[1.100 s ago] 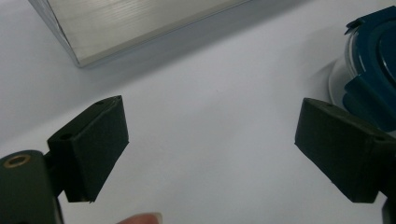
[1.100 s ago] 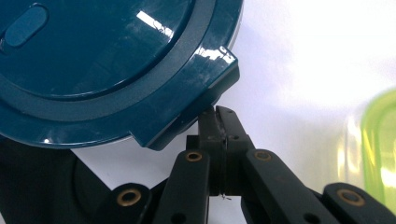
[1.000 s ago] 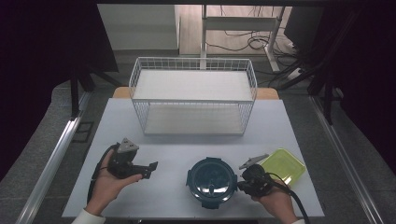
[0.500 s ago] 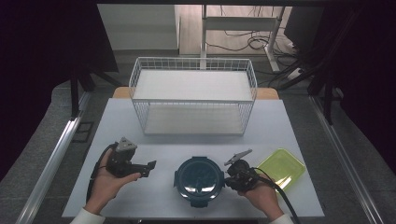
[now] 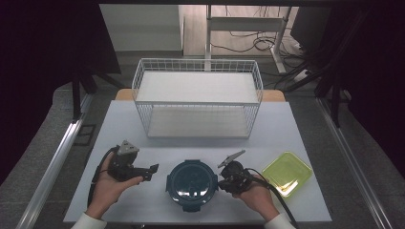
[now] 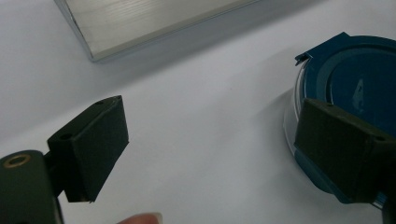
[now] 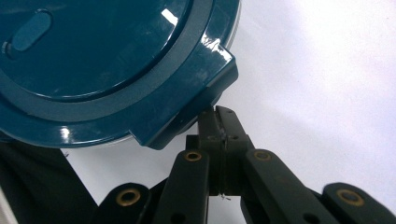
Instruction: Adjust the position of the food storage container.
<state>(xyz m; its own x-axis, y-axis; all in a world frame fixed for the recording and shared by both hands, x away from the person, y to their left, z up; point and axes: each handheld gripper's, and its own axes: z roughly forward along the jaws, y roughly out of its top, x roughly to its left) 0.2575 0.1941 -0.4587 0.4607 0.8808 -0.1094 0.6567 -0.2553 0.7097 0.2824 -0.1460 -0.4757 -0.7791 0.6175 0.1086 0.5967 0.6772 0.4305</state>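
A round container with a dark blue lid point(image 5: 191, 183) sits near the table's front edge, between my two hands. My right gripper point(image 5: 220, 183) is shut with nothing between its jaws. In the right gripper view its closed tips point(image 7: 219, 116) press against a latch tab on the blue lid point(image 7: 107, 70). My left gripper point(image 5: 152, 171) is held left of the container, pointing at it, jaws wide apart and empty. In the left gripper view the left gripper point(image 6: 215, 144) faces bare table, and the blue lid point(image 6: 355, 79) shows behind its right jaw.
A white wire basket point(image 5: 198, 98) stands at the back middle of the white table point(image 5: 143, 138). A yellow-green square lid point(image 5: 288, 172) lies flat at the front right, beside my right hand. A metal strip point(image 6: 154, 18) crosses the top of the left gripper view.
My right gripper has moved left, and the blue-lidded container has slid left with it, away from the yellow-green lid. The left gripper has stayed put.
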